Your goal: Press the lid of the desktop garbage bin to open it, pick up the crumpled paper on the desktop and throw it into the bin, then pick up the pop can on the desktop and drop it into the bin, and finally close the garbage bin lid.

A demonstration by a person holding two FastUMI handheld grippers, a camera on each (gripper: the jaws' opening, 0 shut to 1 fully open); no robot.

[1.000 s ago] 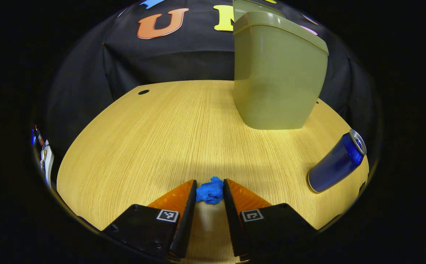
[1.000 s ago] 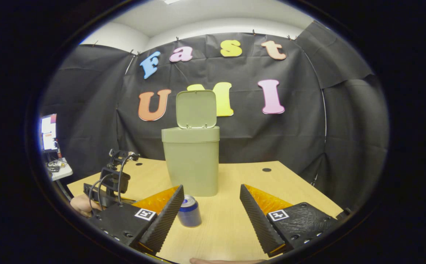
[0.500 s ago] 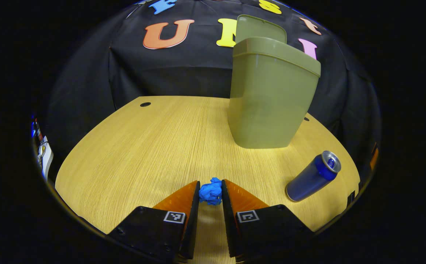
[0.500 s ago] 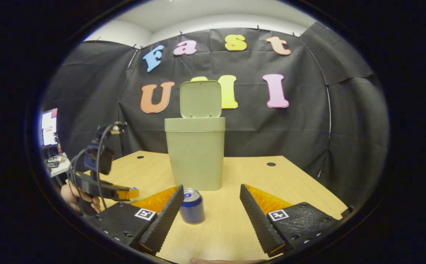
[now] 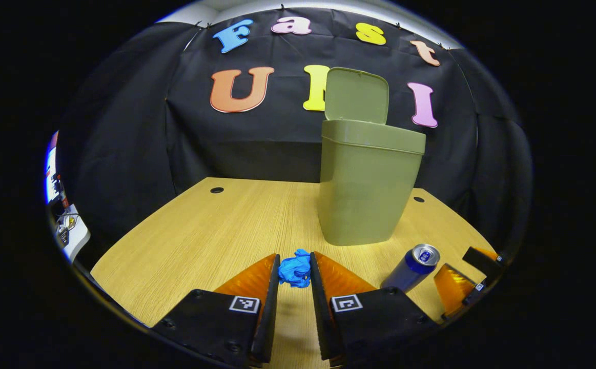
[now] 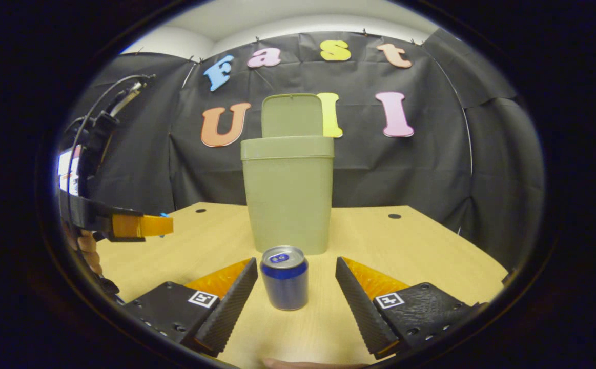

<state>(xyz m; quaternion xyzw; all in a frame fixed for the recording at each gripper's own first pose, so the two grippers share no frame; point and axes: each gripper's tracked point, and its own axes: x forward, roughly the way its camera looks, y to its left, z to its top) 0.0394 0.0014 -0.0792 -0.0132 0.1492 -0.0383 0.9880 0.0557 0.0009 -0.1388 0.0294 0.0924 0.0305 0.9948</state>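
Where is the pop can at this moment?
The can stands upright on the table, between the open fingers of the right hand-held gripper and just in front of the bin.

Even overhead light leaves the desk [image 5: 200,241] bright, with soft shadows by the bin [image 6: 287,205]. Both views stay sharp centrally. Fisheye bending curves the edges, which darken.
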